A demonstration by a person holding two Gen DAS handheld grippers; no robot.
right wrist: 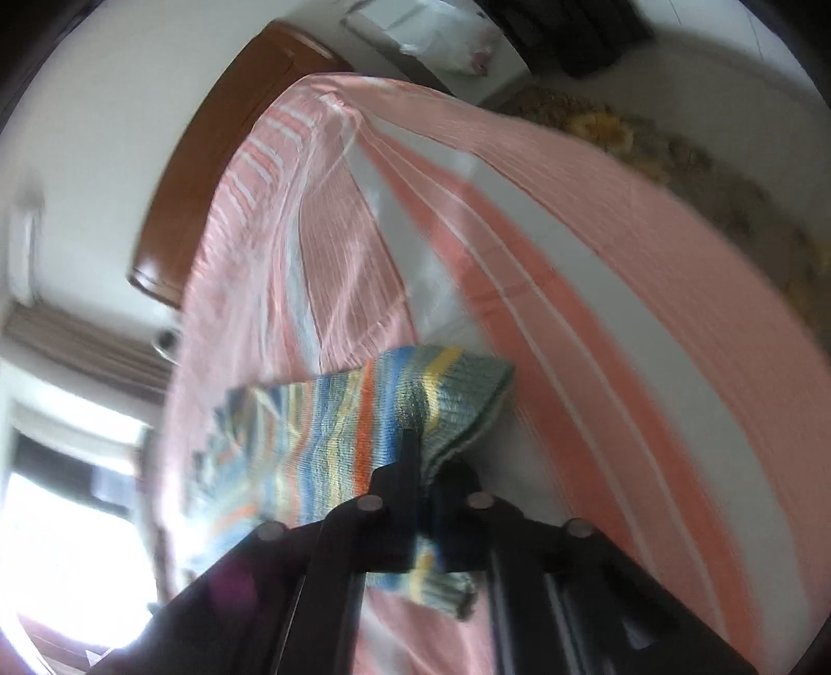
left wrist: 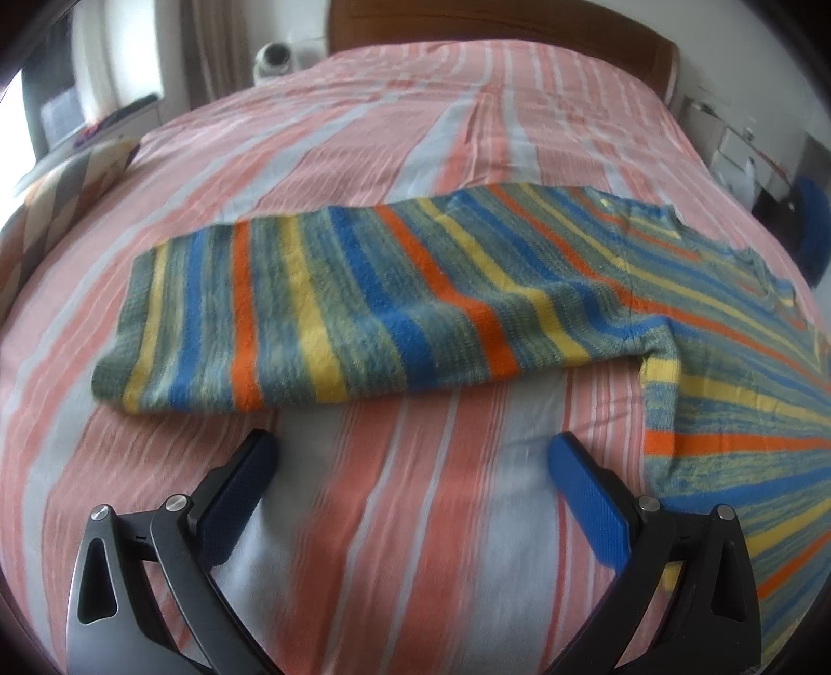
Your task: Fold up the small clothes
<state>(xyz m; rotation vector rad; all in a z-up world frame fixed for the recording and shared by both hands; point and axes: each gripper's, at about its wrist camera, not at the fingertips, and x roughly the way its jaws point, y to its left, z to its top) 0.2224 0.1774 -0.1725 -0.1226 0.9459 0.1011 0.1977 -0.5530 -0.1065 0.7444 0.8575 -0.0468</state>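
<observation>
My left view shows the whole striped sweater (left wrist: 394,301) spread flat across the bed (left wrist: 363,130), just beyond my left tongs (left wrist: 413,457), which stand spread and empty. Only my right view shows my right tongs (right wrist: 420,446) pinching the sweater's bunched, lifted edge.

A bed under a pink, white and pale-blue striped cotton sheet (left wrist: 363,156) fills the room, backed by a curved brown wooden headboard (left wrist: 493,26) against white walls (right wrist: 104,130). Daylight glares through a curtained window (right wrist: 62,498).
</observation>
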